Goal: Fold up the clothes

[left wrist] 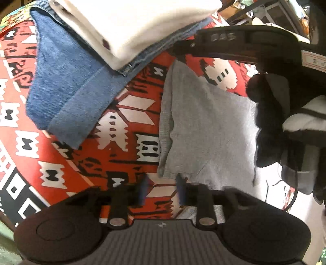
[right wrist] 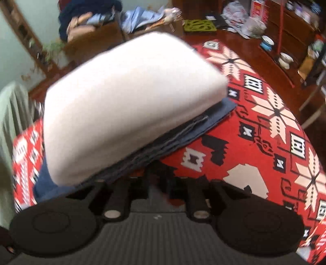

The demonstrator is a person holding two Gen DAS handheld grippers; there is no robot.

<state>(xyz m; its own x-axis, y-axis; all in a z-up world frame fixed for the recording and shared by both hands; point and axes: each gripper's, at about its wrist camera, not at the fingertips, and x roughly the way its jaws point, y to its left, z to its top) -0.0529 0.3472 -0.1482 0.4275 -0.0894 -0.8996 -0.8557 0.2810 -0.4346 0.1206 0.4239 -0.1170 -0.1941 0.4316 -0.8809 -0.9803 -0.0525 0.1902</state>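
Note:
On the red patterned tablecloth (left wrist: 126, 97), a flat grey garment (left wrist: 203, 132) lies right of centre. My left gripper (left wrist: 162, 191) stands open at that garment's near left corner, and one blue fingertip (left wrist: 181, 189) overlaps its hem. Further back a folded white garment (left wrist: 132, 24) rests on folded jeans (left wrist: 142, 59) and a blue towel (left wrist: 67, 91). The right wrist view shows the same white garment (right wrist: 126, 106) atop the jeans (right wrist: 189, 134). My right gripper (right wrist: 160, 183) is blurred but looks open, its tips at the stack's near edge. A gloved hand (left wrist: 271, 122) holds the right gripper (left wrist: 234, 44).
The cloth (right wrist: 254, 142) covers a round wooden table (right wrist: 240, 46). Along its far rim are a green trivet (right wrist: 199, 25), plastic bags (right wrist: 236, 14) and small bowls (right wrist: 285, 59). A chair with piled clothes (right wrist: 85, 22) stands behind, and green fabric (right wrist: 12, 114) hangs at left.

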